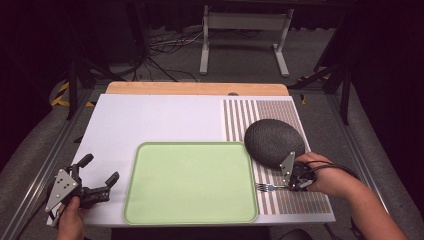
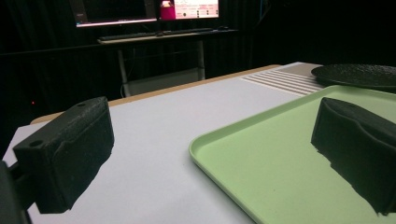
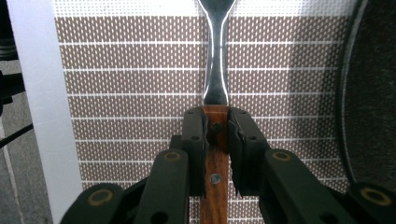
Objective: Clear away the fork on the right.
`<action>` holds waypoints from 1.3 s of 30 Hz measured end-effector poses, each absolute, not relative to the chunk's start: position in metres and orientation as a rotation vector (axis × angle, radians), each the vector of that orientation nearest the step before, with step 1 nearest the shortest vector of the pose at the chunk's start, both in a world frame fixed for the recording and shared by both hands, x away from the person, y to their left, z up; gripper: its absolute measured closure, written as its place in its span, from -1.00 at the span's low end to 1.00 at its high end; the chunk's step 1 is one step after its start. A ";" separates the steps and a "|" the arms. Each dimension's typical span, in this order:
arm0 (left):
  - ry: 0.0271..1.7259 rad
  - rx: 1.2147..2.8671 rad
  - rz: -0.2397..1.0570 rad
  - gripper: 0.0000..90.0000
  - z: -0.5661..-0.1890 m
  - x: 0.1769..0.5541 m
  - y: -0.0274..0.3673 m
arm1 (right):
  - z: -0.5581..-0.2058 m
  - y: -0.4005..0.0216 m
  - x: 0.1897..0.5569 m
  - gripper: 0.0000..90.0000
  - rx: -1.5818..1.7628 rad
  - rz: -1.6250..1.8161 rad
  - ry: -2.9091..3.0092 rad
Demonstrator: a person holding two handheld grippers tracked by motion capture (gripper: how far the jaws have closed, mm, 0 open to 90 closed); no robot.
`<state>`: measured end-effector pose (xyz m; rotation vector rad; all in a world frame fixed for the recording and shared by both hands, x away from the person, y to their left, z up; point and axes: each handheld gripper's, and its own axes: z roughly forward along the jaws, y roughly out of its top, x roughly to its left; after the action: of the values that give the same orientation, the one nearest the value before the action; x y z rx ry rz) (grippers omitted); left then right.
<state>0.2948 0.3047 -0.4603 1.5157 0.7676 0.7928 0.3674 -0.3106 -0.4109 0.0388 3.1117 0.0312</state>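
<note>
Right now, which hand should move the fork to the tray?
Right. The right gripper is already shut on the fork handle, beside the green tray. The left gripper stands open at the tray's far side.

Tabletop (image 1: 150,120): white surface w/ a bare wooden strip along the far edge. Directly on it: green tray (image 1: 190,182), near-centre, close to the front edge; brown-and-white striped placemat (image 1: 295,200) on the right side, running front to back, just beside the tray's right rim. On the mat: dark round plate (image 1: 272,140) toward the back, and a fork (image 1: 267,188) w/ wooden handle toward the front, tines pointing at the tray. Left part of tabletop is plain white.
</note>
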 end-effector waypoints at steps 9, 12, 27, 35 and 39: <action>0.768 1.515 0.792 -1.00 -0.460 0.295 0.305 | -0.387 -0.308 0.366 0.74 0.077 0.094 3.060; 0.770 1.513 0.791 -1.00 -0.460 0.295 0.305 | -0.378 -0.306 0.366 0.74 0.096 0.113 3.045; 0.772 1.509 0.790 -1.00 -0.460 0.295 0.305 | -0.355 -0.280 0.373 0.74 0.099 0.143 2.996; 0.770 1.511 0.790 -1.00 -0.460 0.295 0.305 | -0.352 -0.255 0.378 0.74 0.066 0.178 2.993; 0.771 1.509 0.790 -1.00 -0.460 0.295 0.305 | -0.350 -0.244 0.378 0.74 0.080 0.207 2.990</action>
<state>0.2949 0.3051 -0.4604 1.5086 0.7714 0.7897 0.3780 -0.2436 -0.3498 0.0802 2.9900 0.2073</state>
